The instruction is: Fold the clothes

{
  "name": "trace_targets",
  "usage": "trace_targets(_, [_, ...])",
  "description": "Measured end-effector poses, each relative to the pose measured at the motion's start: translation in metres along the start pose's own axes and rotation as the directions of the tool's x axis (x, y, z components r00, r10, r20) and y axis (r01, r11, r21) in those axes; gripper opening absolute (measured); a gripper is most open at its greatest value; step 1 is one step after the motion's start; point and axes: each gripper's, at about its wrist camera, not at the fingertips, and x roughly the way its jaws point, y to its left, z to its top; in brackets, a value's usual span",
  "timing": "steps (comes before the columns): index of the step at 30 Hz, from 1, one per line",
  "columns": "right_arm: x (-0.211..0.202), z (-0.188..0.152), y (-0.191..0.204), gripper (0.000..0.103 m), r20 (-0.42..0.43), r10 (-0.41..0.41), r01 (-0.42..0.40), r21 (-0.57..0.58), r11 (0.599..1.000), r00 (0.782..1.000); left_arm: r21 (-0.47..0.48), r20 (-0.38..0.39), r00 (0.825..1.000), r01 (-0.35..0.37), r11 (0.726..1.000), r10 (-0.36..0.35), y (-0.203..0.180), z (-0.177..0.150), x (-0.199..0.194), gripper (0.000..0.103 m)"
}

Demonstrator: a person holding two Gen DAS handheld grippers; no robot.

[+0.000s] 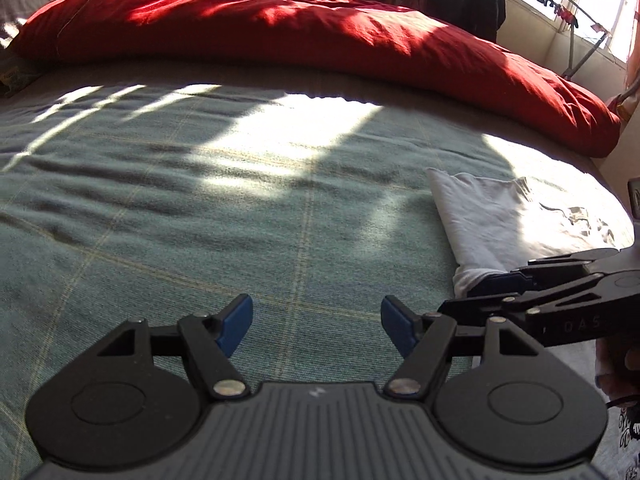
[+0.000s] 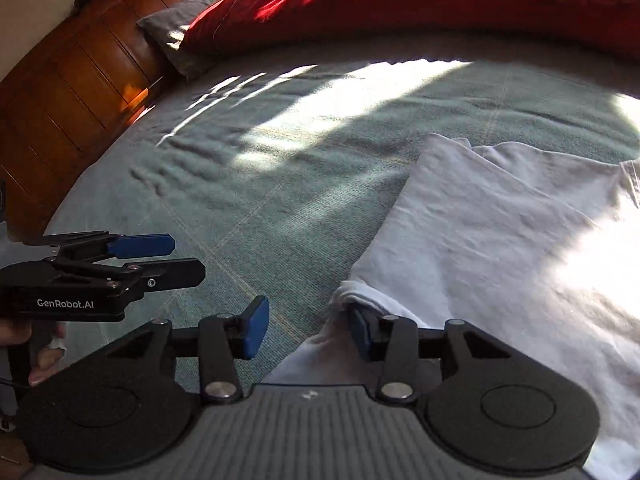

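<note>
- Left gripper point(image 1: 316, 326): fingers spread wide, holding nothing, low centre of its frame over the green bedspread point(image 1: 200, 220).
- Right gripper point(image 2: 306, 330): fingers wide, one touching the white folded shirt point(image 2: 500, 240) at right.
- Red duvet point(image 1: 280, 28) across the top.

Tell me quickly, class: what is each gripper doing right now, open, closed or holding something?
Left gripper: open, holding nothing, over the green blanket.
Right gripper: open, white garment edge between its fingers, not clamped.
</note>
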Motion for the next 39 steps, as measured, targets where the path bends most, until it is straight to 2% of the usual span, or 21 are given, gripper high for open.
trace_targets(2, [0.003,0.002,0.008,0.072,-0.022,0.001,-0.002,-0.056,0.998,1.0,-0.011,0.0,1.0,0.009,1.0,-0.009,0.001,0.002,-0.001,0.071])
trace_targets(6, [-0.016,0.003,0.009,0.071,-0.065,0.054,-0.06,-0.095,0.994,0.996,0.011,0.01,1.0,0.027,1.0,-0.027,-0.001,0.014,0.0,0.071])
trace_targets(7, [-0.027,0.004,0.005,0.071,-0.053,0.052,-0.057,-0.094,0.994,0.997,0.02,0.012,0.999,0.037,0.999,-0.037,-0.003,0.019,0.001,0.071])
trace_targets(10, [-0.057,0.003,-0.013,0.071,-0.009,0.011,-0.011,-0.082,0.997,1.0,0.034,0.0,0.991,0.13,0.991,-0.131,-0.016,0.038,0.011,0.071])
trace_targets(13, [-0.068,-0.004,-0.03,0.071,0.001,-0.024,0.024,-0.041,0.999,1.0,0.039,-0.016,0.963,0.27,0.962,-0.27,-0.038,0.06,0.028,0.071])
trace_targets(16, [-0.073,-0.015,-0.043,0.071,0.001,-0.034,0.034,0.011,0.999,0.999,0.069,-0.054,0.918,0.395,0.916,-0.392,-0.072,0.079,0.053,0.071])
trace_targets(20, [-0.079,-0.03,-0.06,0.07,0.0,-0.048,0.048,0.08,0.996,0.999,0.127,-0.122,0.881,0.471,0.873,-0.457,-0.113,0.087,0.088,0.071])
trace_targets(21, [-0.081,-0.033,-0.064,0.07,0.0,-0.051,0.051,0.097,0.994,0.999,0.131,-0.142,0.876,0.478,0.869,-0.461,-0.119,0.088,0.098,0.072])
trace_targets(23, [-0.084,-0.041,-0.072,0.07,-0.001,-0.058,0.058,0.131,0.99,0.998,0.122,-0.165,0.88,0.466,0.876,-0.445,-0.127,0.088,0.115,0.072])
trace_targets(24, [-0.086,-0.044,-0.077,0.07,-0.002,-0.062,0.061,0.148,0.987,0.998,0.124,-0.168,0.894,0.437,0.891,-0.415,-0.129,0.087,0.122,0.072])
trace_targets(26, [-0.092,-0.048,-0.081,0.07,0.003,-0.068,0.067,0.153,0.986,0.998,0.143,-0.152,0.942,0.322,0.936,-0.3,-0.125,0.084,0.133,0.072])
trace_targets(27, [-0.096,-0.05,-0.083,0.07,0.009,-0.072,0.069,0.161,0.984,0.997,0.14,-0.142,0.953,0.285,0.948,-0.266,-0.122,0.084,0.135,0.071])
trace_targets(31, [-0.109,-0.054,-0.091,0.07,0.027,-0.086,0.079,0.197,0.977,0.996,0.087,-0.092,0.962,0.266,0.96,-0.258,-0.112,0.092,0.123,0.071])
trace_targets(34, [-0.116,-0.056,-0.096,0.07,0.041,-0.093,0.082,0.21,0.974,0.995,0.095,-0.052,0.94,0.341,0.935,-0.337,-0.117,0.099,0.116,0.075])
trace_targets(37, [-0.121,-0.058,-0.098,0.07,0.05,-0.098,0.085,0.217,0.972,0.994,0.132,-0.11,0.93,0.363,0.922,-0.35,-0.13,0.099,0.134,0.077])
trace_targets(38, [-0.121,-0.058,-0.097,0.07,0.049,-0.099,0.086,0.214,0.973,0.994,0.157,-0.119,0.938,0.342,0.927,-0.326,-0.133,0.099,0.141,0.077])
trace_targets(39, [-0.122,-0.058,-0.096,0.07,0.048,-0.1,0.088,0.211,0.973,0.994,0.195,-0.11,0.955,0.293,0.936,-0.276,-0.134,0.097,0.149,0.077])
